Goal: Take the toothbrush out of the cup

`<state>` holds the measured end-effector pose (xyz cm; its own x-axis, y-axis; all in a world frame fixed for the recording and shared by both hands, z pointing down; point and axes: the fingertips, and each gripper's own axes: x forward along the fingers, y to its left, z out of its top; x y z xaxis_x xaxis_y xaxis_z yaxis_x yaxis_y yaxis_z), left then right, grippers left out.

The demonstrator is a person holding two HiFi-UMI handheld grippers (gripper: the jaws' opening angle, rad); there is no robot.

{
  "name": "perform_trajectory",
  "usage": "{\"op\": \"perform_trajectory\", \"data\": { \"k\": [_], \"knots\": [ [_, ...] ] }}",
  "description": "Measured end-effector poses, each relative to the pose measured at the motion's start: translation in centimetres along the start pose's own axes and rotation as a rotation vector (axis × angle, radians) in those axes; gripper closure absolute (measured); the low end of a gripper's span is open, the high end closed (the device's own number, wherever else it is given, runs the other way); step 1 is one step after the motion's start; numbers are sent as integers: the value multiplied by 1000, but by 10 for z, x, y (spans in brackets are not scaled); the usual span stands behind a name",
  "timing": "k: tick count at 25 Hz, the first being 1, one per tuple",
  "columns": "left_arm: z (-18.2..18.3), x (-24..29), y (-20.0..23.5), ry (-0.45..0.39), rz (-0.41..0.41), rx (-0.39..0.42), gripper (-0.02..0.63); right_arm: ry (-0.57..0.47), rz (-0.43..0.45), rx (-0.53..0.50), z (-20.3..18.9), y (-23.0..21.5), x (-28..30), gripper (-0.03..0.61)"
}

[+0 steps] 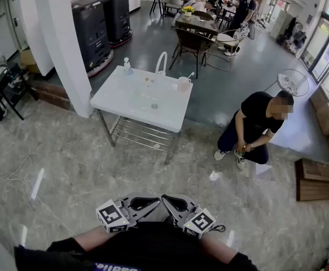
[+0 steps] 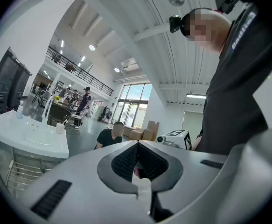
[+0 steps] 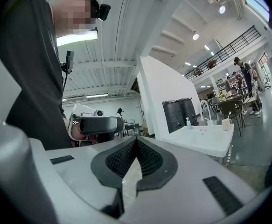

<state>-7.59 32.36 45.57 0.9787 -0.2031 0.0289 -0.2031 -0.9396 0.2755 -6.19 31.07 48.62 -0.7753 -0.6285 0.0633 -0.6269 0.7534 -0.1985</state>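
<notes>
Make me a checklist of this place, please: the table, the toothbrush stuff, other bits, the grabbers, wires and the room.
Surface: white table with a shelf rack beneath, far from both grippers.
Job's things: cup on the table's far right corner, toothbrush standing in it, not yet taken out.
Clutter: curved white tap and a small bottle on the table.
Grippers: left gripper and right gripper held level close to the body, fingers together, nothing between them.
Cables: white cable loose on the floor at left.
Surroundings: crouching person right of the table, black machines, a fan, chairs behind.
</notes>
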Motion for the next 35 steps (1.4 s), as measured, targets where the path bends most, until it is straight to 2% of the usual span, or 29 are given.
{"op": "perform_trajectory", "data": {
  "k": [21,35],
  "knots": [
    [0,8,9,2,6,-13,606,4,25,9,2,-8,2,568],
    [4,34,16,3,24,-18,606,18,43,-1,6,-35,-10,568]
  ]
}}
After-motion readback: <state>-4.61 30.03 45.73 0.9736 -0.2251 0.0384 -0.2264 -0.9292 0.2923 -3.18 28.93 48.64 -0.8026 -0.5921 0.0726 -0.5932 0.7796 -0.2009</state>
